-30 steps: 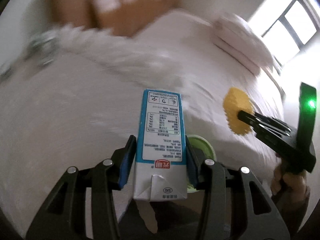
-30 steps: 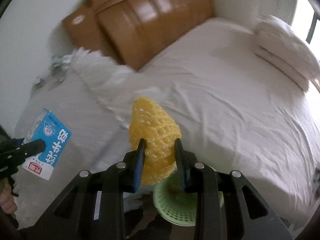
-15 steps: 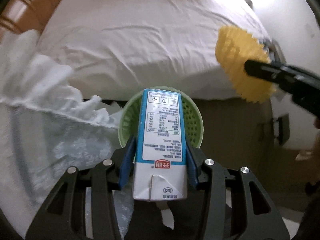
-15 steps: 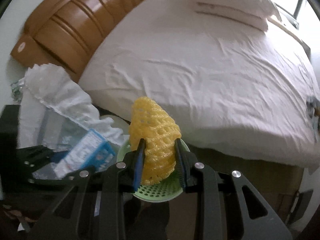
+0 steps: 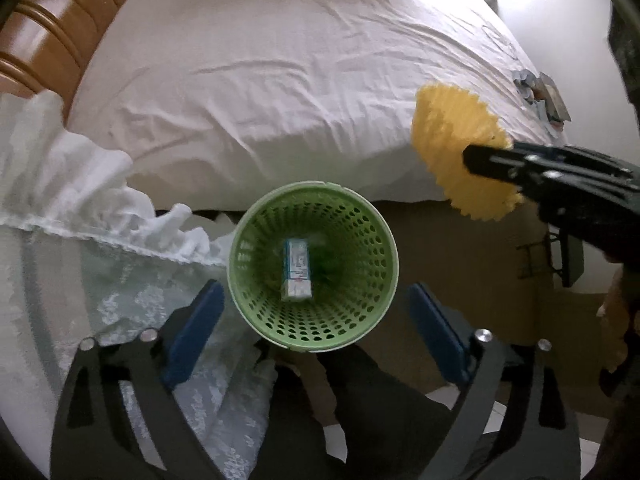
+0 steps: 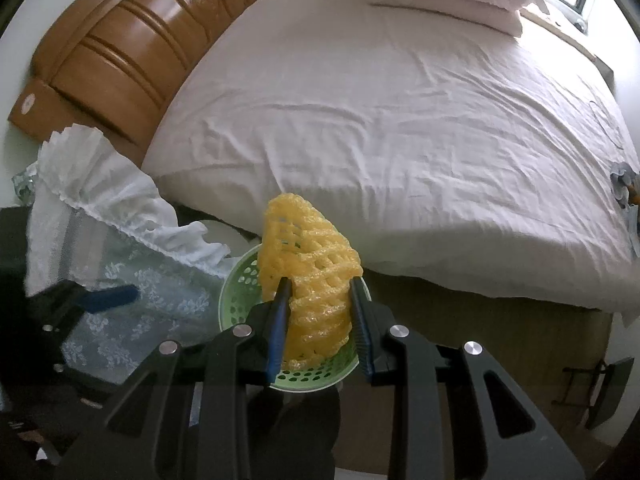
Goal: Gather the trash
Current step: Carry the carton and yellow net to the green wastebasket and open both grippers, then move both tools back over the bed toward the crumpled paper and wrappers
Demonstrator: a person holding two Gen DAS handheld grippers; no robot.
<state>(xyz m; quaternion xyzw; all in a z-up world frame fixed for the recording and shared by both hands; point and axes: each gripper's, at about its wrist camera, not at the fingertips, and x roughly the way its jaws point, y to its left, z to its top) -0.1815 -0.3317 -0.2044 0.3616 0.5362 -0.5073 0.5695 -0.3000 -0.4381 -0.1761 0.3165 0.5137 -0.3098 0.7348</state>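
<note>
In perforated round basket [image 5: 360, 312], boxy carton [image 5: 297, 270]

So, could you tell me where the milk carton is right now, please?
In the left wrist view the milk carton lies at the bottom of the green mesh bin, beside the bed, below the open left claw.

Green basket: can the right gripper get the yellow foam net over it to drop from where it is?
Probably yes. The right gripper holds the net just above the basket rim; the left gripper, jaws just opened, hangs over the mouth and may crowd it.
</note>
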